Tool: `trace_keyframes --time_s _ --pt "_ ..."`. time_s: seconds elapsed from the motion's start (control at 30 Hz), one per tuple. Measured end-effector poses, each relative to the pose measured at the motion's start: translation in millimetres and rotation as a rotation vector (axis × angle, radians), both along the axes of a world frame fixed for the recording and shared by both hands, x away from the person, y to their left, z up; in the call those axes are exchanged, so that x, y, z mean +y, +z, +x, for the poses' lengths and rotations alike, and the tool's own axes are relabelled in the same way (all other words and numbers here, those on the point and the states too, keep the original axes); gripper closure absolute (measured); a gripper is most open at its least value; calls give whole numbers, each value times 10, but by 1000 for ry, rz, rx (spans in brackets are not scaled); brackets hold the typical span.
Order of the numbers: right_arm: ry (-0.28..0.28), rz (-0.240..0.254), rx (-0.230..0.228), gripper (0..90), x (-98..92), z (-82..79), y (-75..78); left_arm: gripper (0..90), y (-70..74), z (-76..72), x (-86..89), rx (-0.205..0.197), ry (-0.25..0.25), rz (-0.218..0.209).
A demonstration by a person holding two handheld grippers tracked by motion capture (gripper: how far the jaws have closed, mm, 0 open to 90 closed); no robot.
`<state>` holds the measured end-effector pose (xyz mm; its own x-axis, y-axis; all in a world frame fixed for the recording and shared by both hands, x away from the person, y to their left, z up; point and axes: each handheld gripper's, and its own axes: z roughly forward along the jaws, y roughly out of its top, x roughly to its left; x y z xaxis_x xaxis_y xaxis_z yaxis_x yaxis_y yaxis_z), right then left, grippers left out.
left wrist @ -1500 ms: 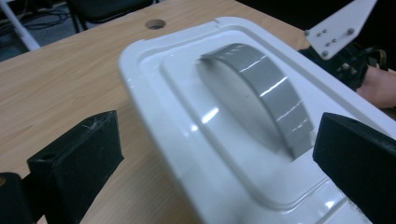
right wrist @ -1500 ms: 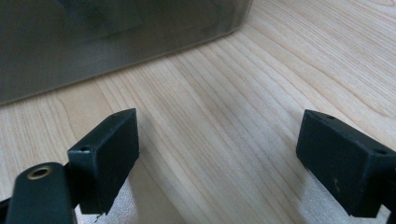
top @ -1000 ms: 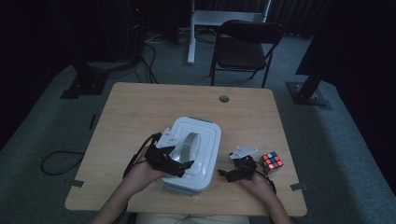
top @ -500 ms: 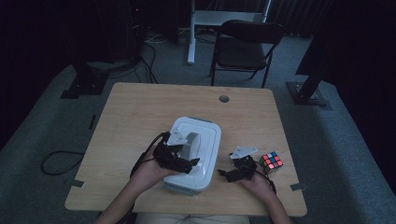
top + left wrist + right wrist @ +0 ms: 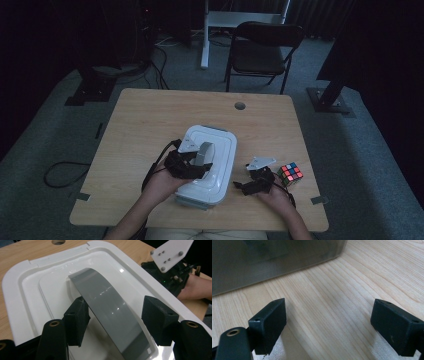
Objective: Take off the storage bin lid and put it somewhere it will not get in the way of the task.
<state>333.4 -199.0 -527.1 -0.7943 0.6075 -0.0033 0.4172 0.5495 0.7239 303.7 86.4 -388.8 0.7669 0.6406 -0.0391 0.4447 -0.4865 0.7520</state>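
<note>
1. We have the left gripper [image 5: 113, 322] over the white lidded box [image 5: 207, 165], which sits on the wooden table [image 5: 150, 130] near our edge, and its jaws have just been closing around the grey handle [image 5: 110, 307] that arches up from the lid
2. The handle stands between the jaws, but the pads do not press it yet: one pad sits just beside the band, the other well apart, so a lift now picks up nothing
3. Because the handle crosses the jaws at a slant, we judge that the pads may catch one edge and let the glossy band slide out
4. If the lid is not latched, pulling the handle may raise the lid alone; we cannot tell how it is fastened
5. Our right gripper [image 5: 327, 327] rests open and empty on the table just beside the box wall, so a sliding box may bump it
6. The colour cube [image 5: 290, 173] lies close to our right hand [image 5: 275, 192] and may get knocked
</note>
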Motion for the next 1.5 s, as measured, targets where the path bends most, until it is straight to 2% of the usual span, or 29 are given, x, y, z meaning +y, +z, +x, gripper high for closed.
trace_keyframes --time_s 0.07,0.2,0.37,0.5,0.63,0.7,0.77,0.93,1.13,1.3,1.5 --pt "0 0 0 128 0 0 0 467 -24 2 -17 6 -5 8" --pt "0 0 0 128 0 0 0 487 -29 8 -17 22 -4 2" --pt "-1 1 0 128 0 0 0 507 -30 21 22 42 -5 -50" --pt "0 0 -1 128 0 1 0 525 -7 11 45 36 -1 -71" --pt "0 1 -2 128 0 1 -1 554 56 -26 64 19 -4 -95" --pt "1 1 -2 129 0 1 -1 572 94 -48 81 9 -12 -128" --pt "0 1 0 128 0 0 0 596 138 -69 107 9 -34 -180" --pt "0 0 -1 128 0 1 0 650 263 -141 138 -30 -44 -232" --pt "1 0 0 129 0 1 0 690 357 -137 234 -67 -18 -253" --pt "0 0 -1 129 -1 1 0 695 371 -109 320 -77 13 -257" --pt "0 0 -1 129 0 0 0 696 413 -83 461 -87 49 -282"
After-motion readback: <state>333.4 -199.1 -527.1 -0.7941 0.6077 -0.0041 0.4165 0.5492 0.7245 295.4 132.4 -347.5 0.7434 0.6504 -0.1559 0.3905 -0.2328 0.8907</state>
